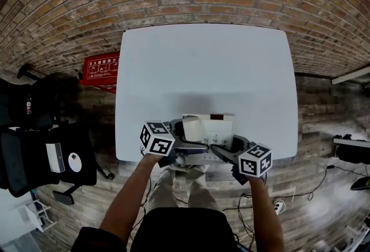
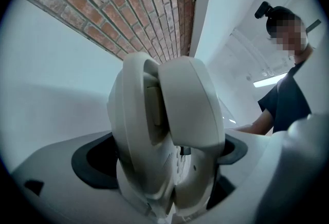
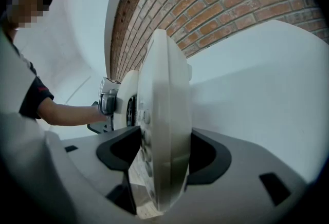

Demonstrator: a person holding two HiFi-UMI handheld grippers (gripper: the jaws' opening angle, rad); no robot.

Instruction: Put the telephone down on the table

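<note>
A white desk telephone with its handset on the left side sits at the near edge of the white table. My left gripper grips its left end, and my right gripper grips its right end. In the left gripper view the telephone fills the space between the dark pads of the left gripper, handset facing the camera. In the right gripper view the telephone stands edge-on inside the right gripper. I cannot tell whether the telephone rests on the table or hangs just above it.
A red sign lies on the floor left of the table. A black office chair stands at the near left. Cables and a power strip lie on the wooden floor at the right. Brick surrounds the far side.
</note>
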